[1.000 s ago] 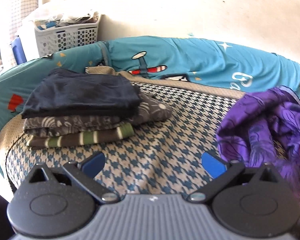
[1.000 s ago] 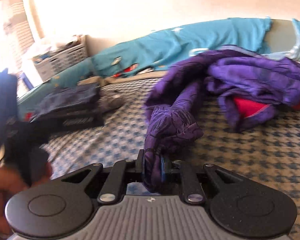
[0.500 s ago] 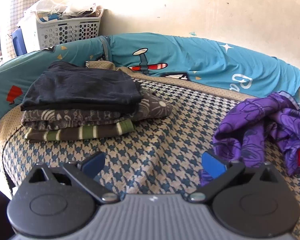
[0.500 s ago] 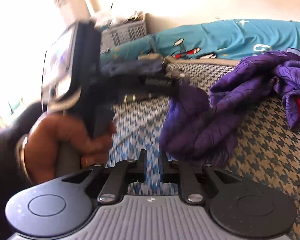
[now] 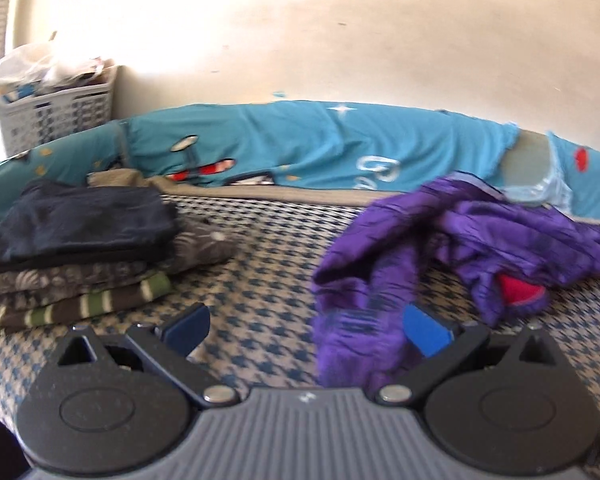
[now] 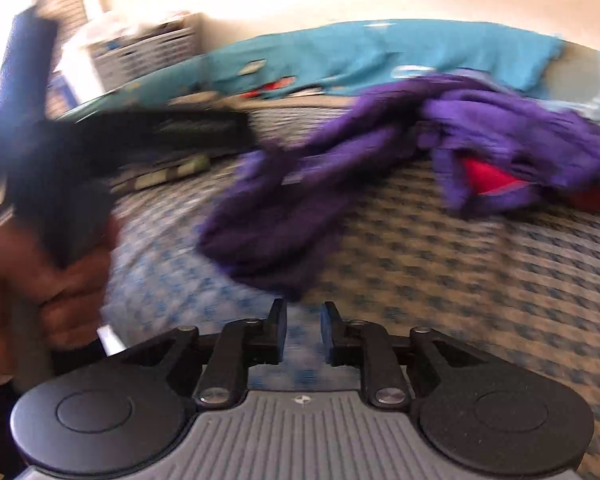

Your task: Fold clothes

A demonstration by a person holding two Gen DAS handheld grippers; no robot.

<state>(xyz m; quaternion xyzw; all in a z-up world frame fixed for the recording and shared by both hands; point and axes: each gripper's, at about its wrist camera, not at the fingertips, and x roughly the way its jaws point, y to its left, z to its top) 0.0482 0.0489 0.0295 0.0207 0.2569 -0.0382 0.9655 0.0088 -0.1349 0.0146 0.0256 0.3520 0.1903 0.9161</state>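
Right tool (image 6: 303, 330), opening and empty, sits just short of purple garment (image 6: 340, 184).

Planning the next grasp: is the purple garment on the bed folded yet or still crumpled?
Still crumpled. The purple garment lies in a bunched, twisted heap on the checked bedcover, unlike the flat folded stack at the left.

Left tool (image 5: 306, 326) is hanging wide open, gripped by a hand (image 6: 40, 276); right tool (image 6: 303, 334) is opening, nothing between its narrow-gapped fingers.
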